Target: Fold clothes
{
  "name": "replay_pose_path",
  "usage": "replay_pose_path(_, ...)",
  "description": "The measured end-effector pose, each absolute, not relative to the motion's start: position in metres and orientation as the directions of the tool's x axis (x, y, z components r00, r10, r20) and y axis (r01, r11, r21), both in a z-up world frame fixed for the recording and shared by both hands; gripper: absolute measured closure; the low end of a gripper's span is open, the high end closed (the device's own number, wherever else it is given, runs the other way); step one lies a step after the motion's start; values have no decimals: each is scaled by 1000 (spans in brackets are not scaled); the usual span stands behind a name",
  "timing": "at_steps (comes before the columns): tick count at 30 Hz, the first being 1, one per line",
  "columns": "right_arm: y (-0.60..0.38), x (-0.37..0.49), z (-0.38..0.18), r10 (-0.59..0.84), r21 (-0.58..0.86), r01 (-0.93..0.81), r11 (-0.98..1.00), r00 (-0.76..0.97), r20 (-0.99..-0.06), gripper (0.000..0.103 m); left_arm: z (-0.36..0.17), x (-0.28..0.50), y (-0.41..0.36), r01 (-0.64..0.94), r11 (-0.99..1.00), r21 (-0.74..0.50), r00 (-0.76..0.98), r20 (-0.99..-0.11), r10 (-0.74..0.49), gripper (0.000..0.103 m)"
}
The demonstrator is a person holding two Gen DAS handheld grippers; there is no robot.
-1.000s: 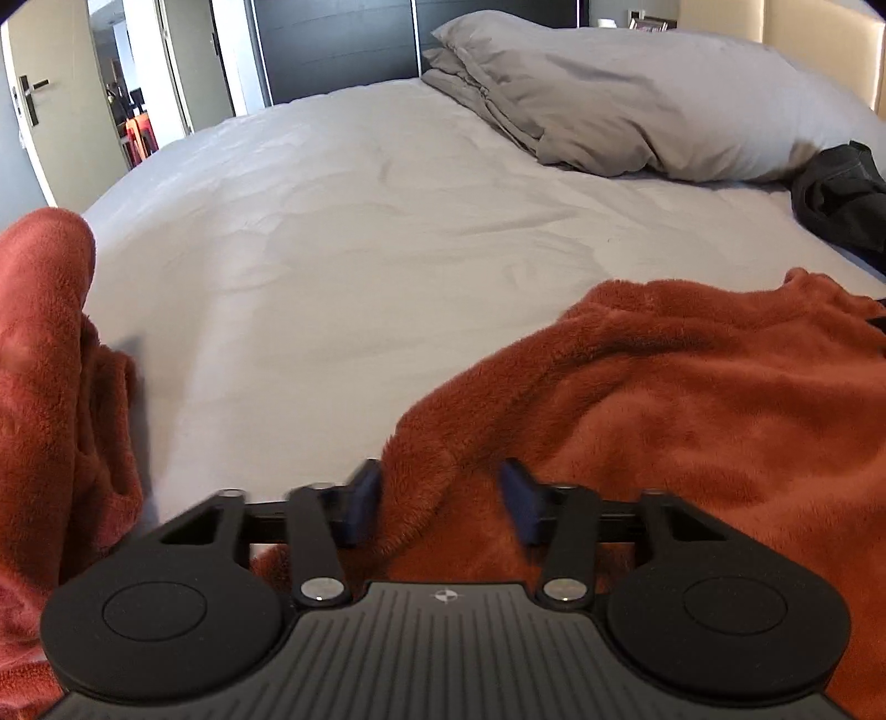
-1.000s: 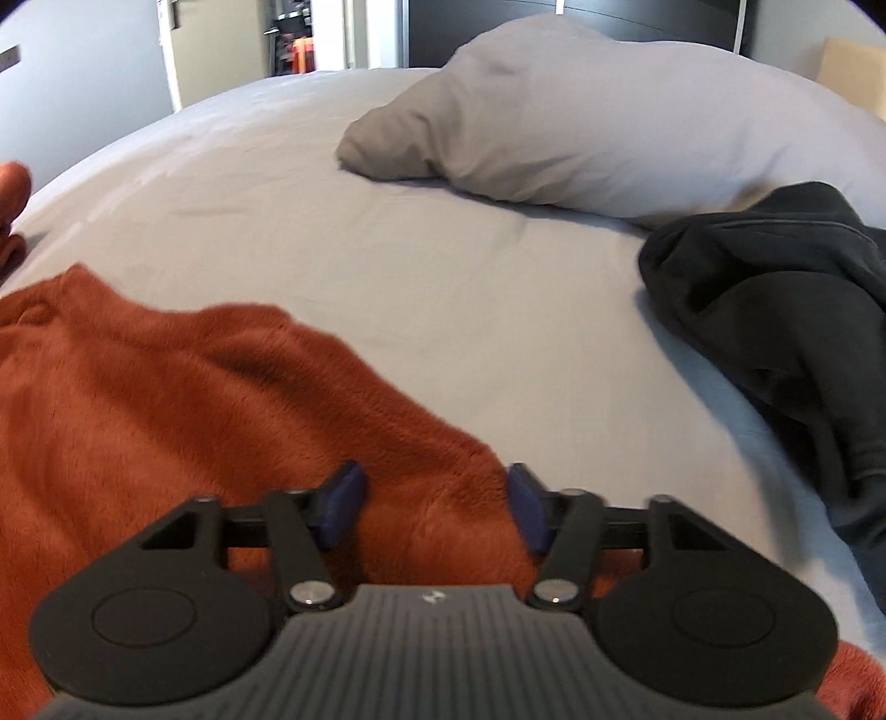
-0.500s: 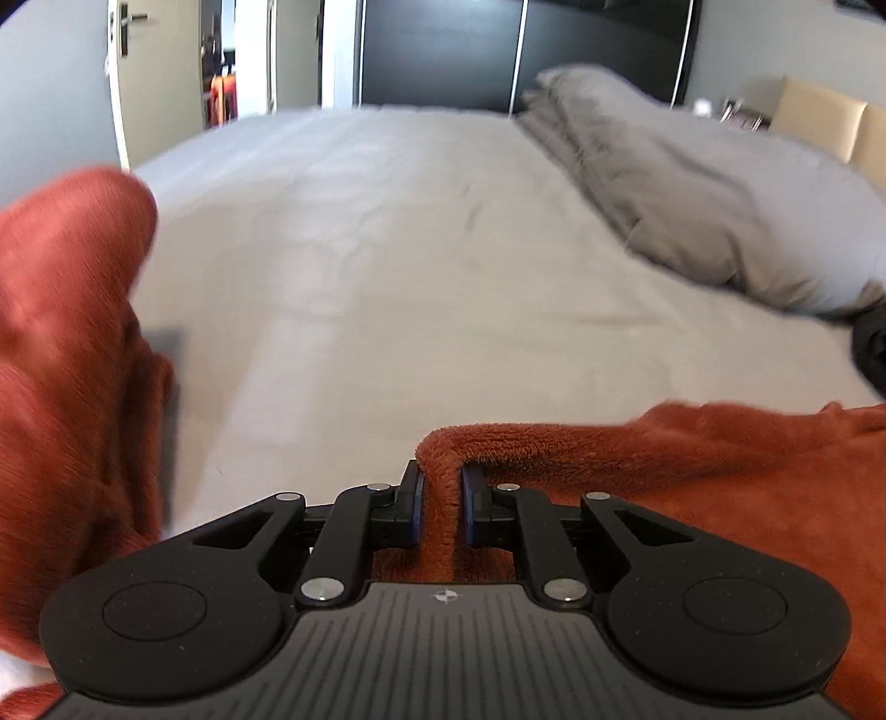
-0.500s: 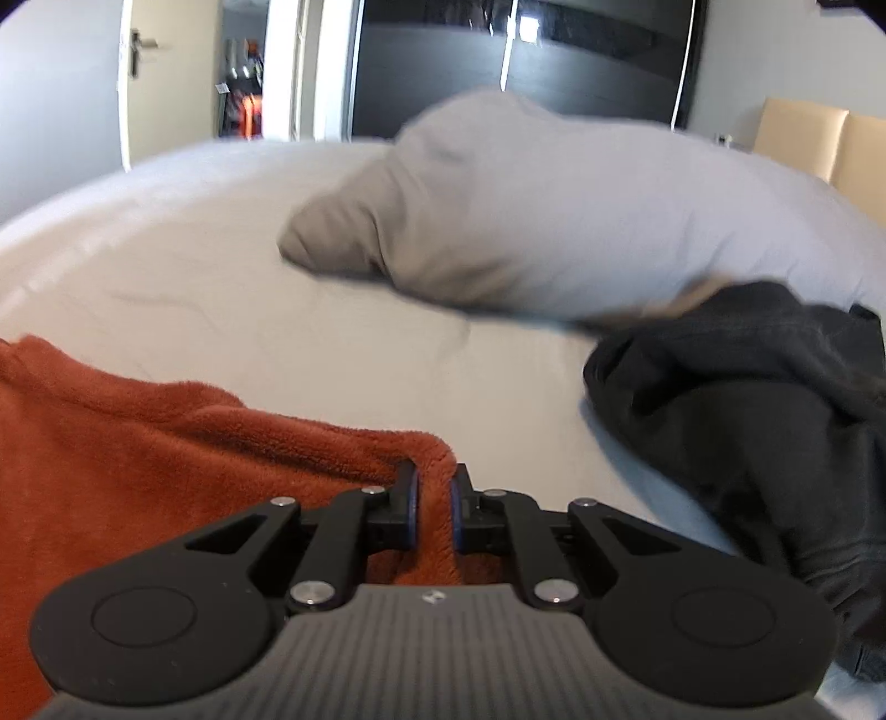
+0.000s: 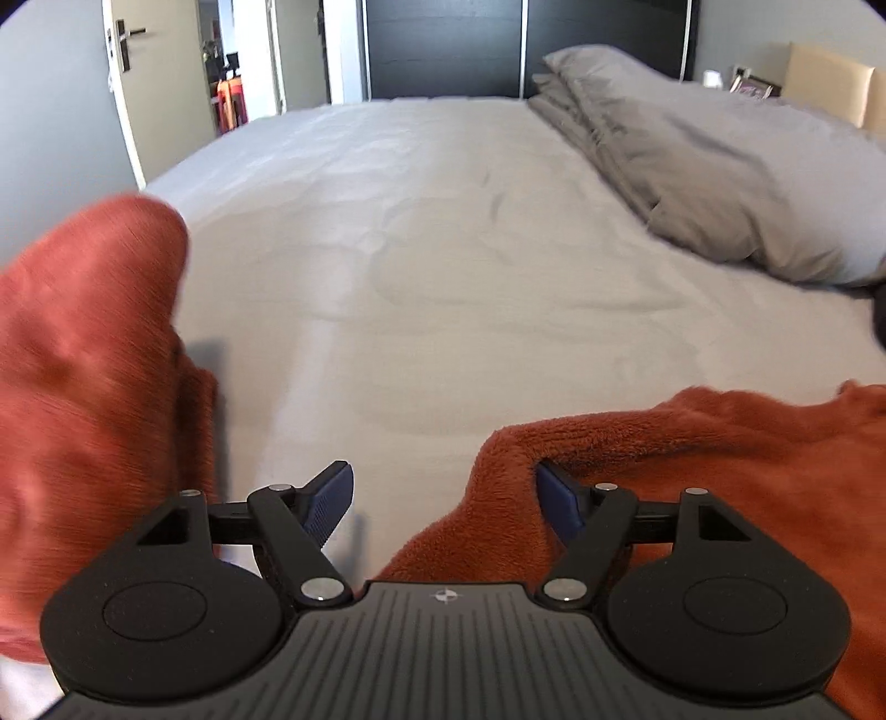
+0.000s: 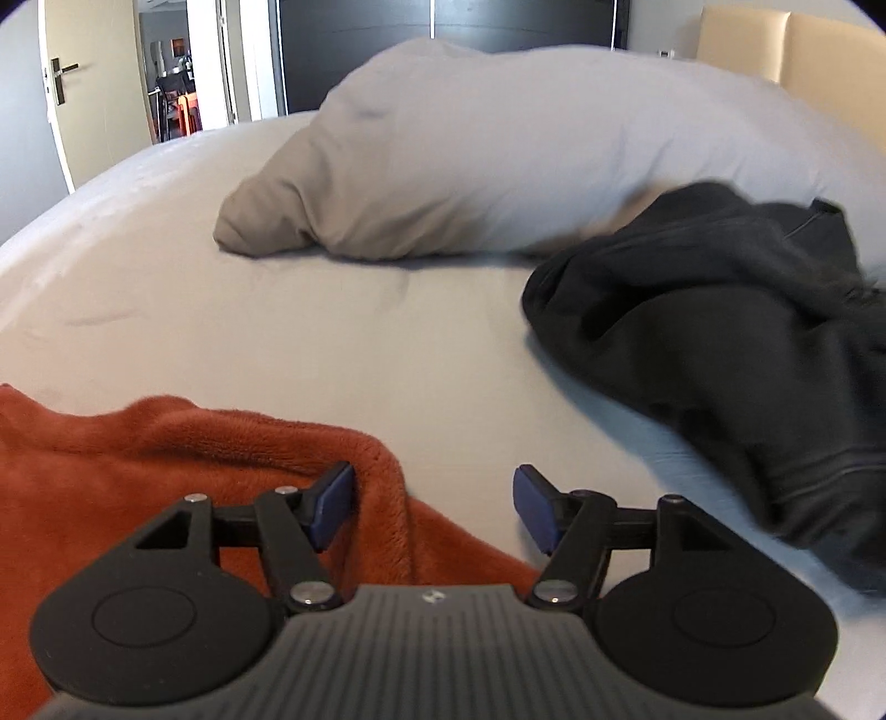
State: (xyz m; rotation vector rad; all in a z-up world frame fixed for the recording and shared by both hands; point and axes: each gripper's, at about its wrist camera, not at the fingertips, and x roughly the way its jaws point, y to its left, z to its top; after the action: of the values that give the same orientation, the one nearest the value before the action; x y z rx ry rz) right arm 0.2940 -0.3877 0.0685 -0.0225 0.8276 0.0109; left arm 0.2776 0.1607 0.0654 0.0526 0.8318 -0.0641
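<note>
A rust-orange fleece garment point(image 5: 720, 459) lies on the grey bed sheet point(image 5: 443, 249). One folded edge of it rests against the inner side of my left gripper's point(image 5: 446, 501) right finger; the jaws stand wide open. A blurred orange sleeve point(image 5: 83, 360) rises at the left of that view. In the right wrist view the same fleece point(image 6: 166, 459) lies at lower left, its hem touching the left finger of my right gripper point(image 6: 432, 504), which is open too. Neither gripper pinches the cloth.
A grey pillow point(image 6: 470, 166) and a folded grey duvet point(image 5: 692, 166) lie at the head of the bed. A crumpled black garment point(image 6: 747, 343) sits at the right. A door point(image 5: 119, 83) and a dark wardrobe point(image 5: 443, 44) stand behind.
Both grippers were shut on the fleece's edge half a second ago and have now opened, letting it go. The fleece edge has dropped onto the sheet.
</note>
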Motion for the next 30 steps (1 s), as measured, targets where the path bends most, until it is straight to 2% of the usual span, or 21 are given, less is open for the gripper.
replay_pose_path(4, -399, 281, 88, 2, 18, 16, 1000, 674, -739, 36, 105, 247, 166, 88, 996, 22, 697, -716, -45, 32)
replay_pose_path(11, -418, 210, 129, 5, 21, 18, 1000, 635, -773, 34, 155, 177, 185, 58, 998, 19, 706, -707, -28, 32)
replay_pose_path(18, -444, 116, 139, -14, 17, 49, 999, 568, -823, 34, 149, 89, 200, 26, 1000, -1, 672, -740, -18, 32)
replay_pose_path(21, -464, 76, 134, -7, 56, 104, 993, 521, -853, 34, 139, 56, 210, -29, 998, -58, 651, -758, -25, 32)
replay_pose_path(26, -474, 10, 122, 51, 130, 131, 983, 483, -874, 34, 126, 15, 215, -76, 992, -100, 628, -778, -30, 32)
replay_pose_path(30, -452, -36, 115, 137, 189, 59, 980, 493, -859, 34, 119, -11, 211, -92, 987, -133, 610, -791, -50, 32)
